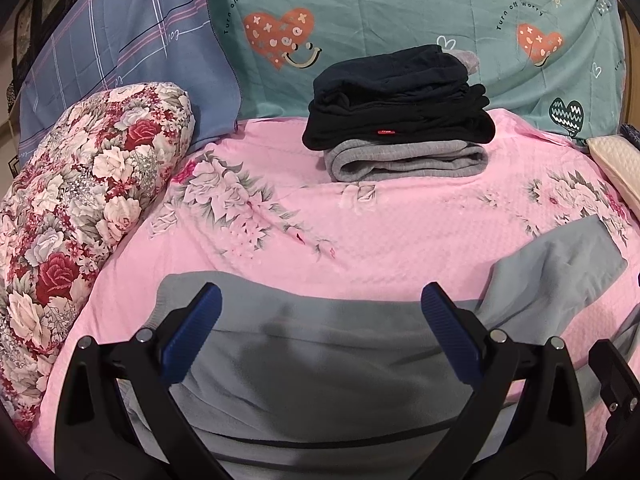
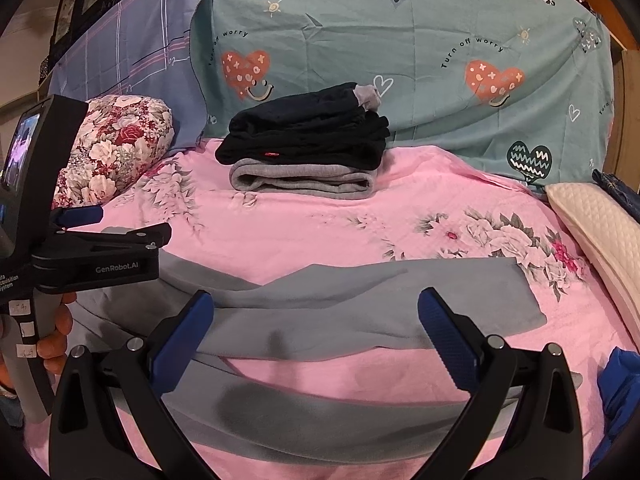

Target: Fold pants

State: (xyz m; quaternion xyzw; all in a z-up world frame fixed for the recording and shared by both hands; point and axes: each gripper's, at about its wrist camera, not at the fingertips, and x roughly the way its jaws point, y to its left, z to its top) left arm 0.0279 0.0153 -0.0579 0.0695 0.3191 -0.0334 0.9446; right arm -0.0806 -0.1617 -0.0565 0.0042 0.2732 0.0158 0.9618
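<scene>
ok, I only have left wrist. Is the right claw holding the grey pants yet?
Observer: No. The right claw is open above the pants, gripping nothing.
Operator: Legs together?
Observer: No, they are spread apart. One lies flat further back and the other crosses under the claw, with pink sheet showing between them.
Operator: Anything else on that side?
Observer: A blue cloth at the near right edge of the bed.

One pair of grey pants lies unfolded at lower centre. Two folded garments are stacked at upper centre. Two grippers appear: left gripper, right gripper.
</scene>
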